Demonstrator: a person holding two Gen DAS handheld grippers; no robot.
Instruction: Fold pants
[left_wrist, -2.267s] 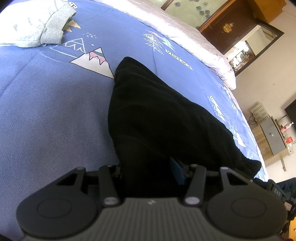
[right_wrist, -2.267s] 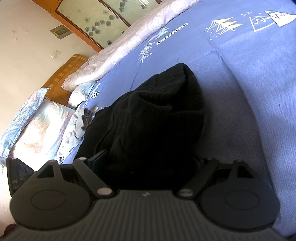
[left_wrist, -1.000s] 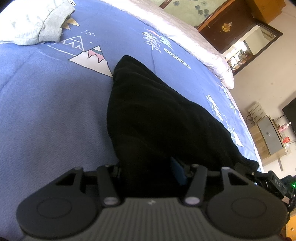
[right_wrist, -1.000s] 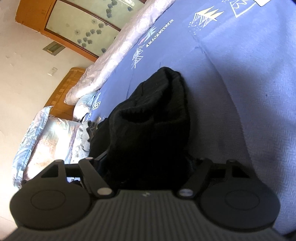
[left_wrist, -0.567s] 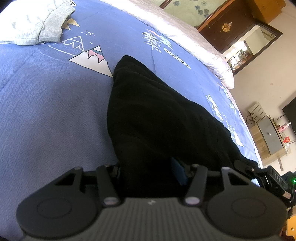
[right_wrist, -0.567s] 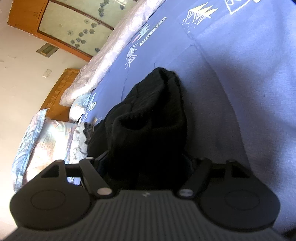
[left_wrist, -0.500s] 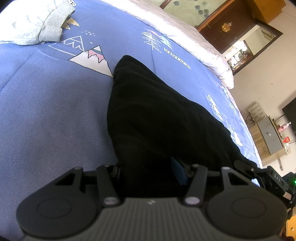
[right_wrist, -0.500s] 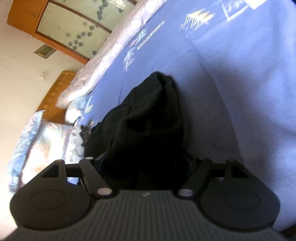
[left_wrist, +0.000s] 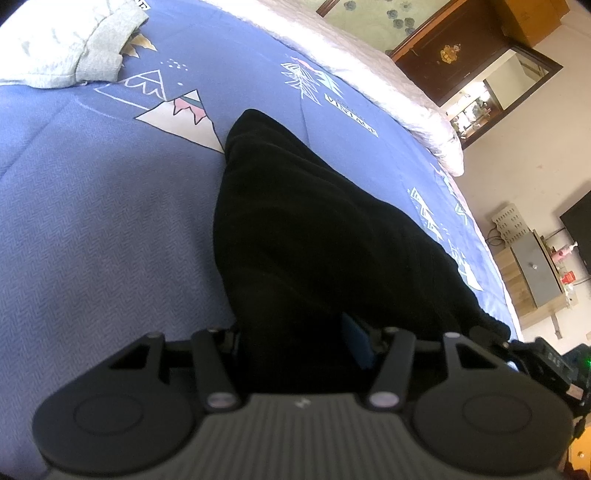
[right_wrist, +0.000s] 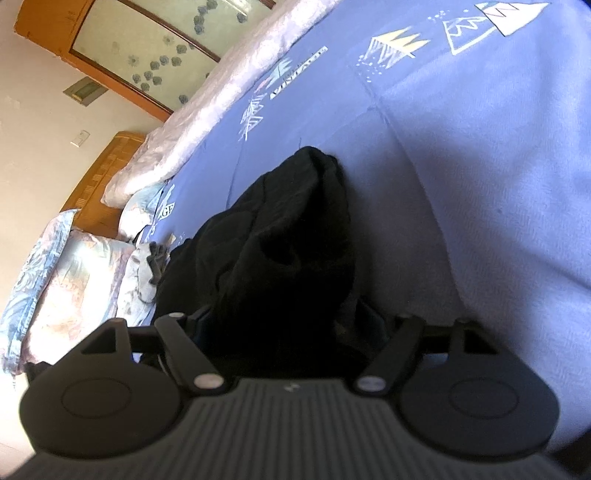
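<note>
The black pants (left_wrist: 314, 229) lie as a long dark strip on the blue bedspread (left_wrist: 92, 221), running away from me toward the mountain print. My left gripper (left_wrist: 299, 332) is shut on their near end, and the cloth fills the gap and hides the fingertips. In the right wrist view the pants (right_wrist: 288, 258) are bunched in a thick heap. My right gripper (right_wrist: 291, 332) is shut on this wad with its jaws standing wide. The right gripper (left_wrist: 535, 362) also shows at the pants' far right end in the left wrist view.
A grey garment (left_wrist: 66, 48) lies at the far left of the bed. A pale pink quilt (left_wrist: 369, 74) runs along the far edge. Pillows (right_wrist: 74, 280) and a wooden headboard (right_wrist: 99, 173) are on the left. A low cabinet (left_wrist: 535, 273) stands beyond the bed's right edge.
The right gripper has tilted and shifted a little with the bunched pants, and it has come further into the left wrist view at lower right. The left gripper stayed put.
</note>
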